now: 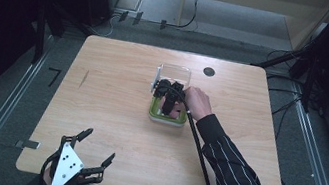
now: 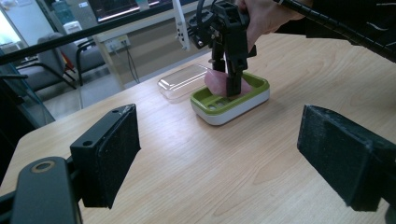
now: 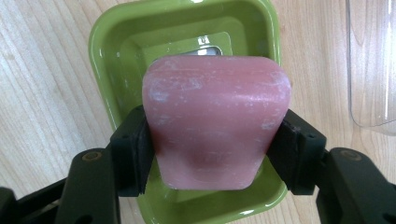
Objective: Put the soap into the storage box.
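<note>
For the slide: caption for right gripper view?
Right gripper clamps a pink soap bar over the green plastic soap dish.

Your left gripper (image 1: 91, 152) has bare wooden table (image 1: 114, 109) all the way ahead to the green soap dish (image 2: 230, 99). Past the dish, touching its far side, lies a clear lid (image 2: 183, 81). Your right gripper (image 1: 169, 104) and hand (image 1: 197, 102) block the dish from above.

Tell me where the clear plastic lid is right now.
The clear lid lies flat on the table in the high view, just beyond the green soap dish, where the right gripper holds the pink soap.
</note>
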